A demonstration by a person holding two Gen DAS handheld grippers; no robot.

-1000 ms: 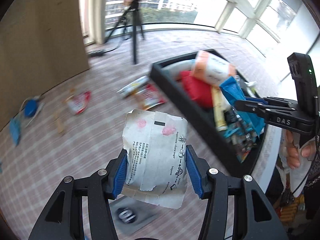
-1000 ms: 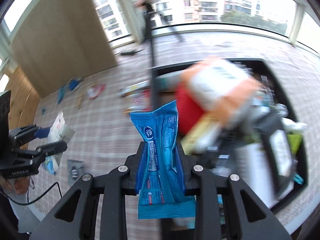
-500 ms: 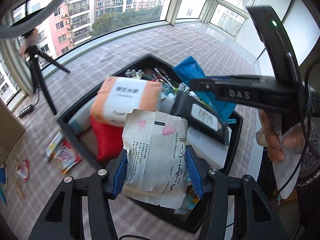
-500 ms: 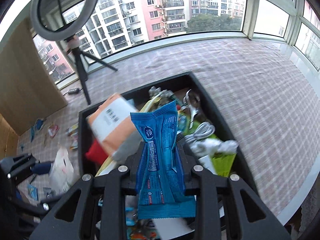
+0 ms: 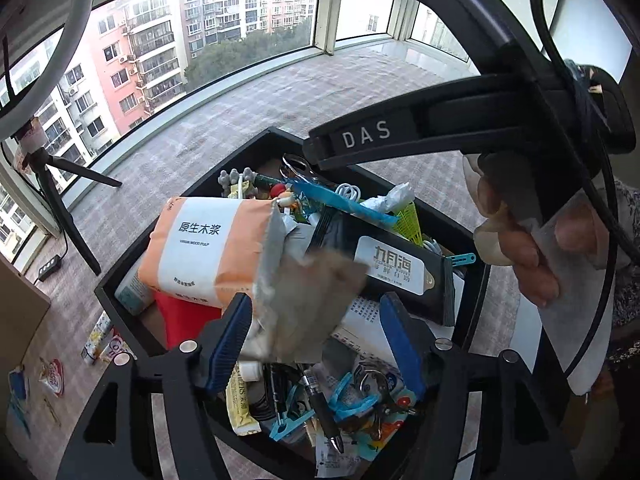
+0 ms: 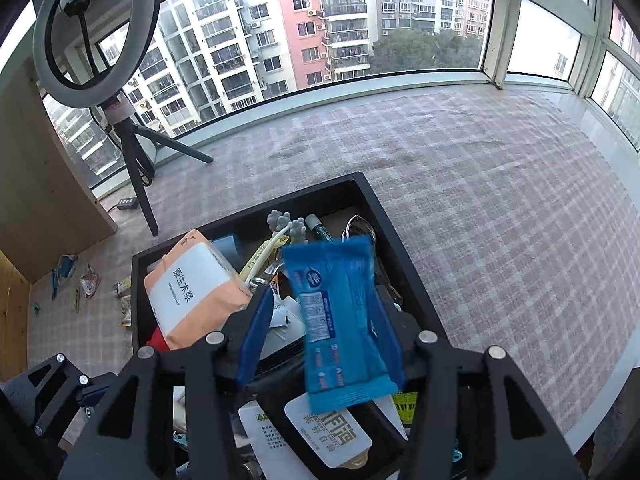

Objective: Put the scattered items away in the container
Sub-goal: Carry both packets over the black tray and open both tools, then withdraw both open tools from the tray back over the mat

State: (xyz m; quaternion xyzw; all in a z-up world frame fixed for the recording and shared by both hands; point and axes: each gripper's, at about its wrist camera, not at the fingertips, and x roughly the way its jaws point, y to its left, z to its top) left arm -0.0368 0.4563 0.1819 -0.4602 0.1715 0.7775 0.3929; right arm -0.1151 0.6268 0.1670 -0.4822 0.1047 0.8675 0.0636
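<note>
Checked carpet [image 6: 500, 208] — heaped black bin [image 6: 384, 216], both grippers [image 5: 316, 344] [image 6: 320, 332] agape over it, packets loose.

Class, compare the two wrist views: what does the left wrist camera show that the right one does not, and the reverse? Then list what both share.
Left wrist only: a torn paper wrapper, blurred, loose between the left gripper's open jaws, which have just opened, and the person's hand.

Right wrist only: a blue snack packet free between the right gripper's just-opened jaws.

Both: the black container, the orange tissue pack and the tripod.
</note>
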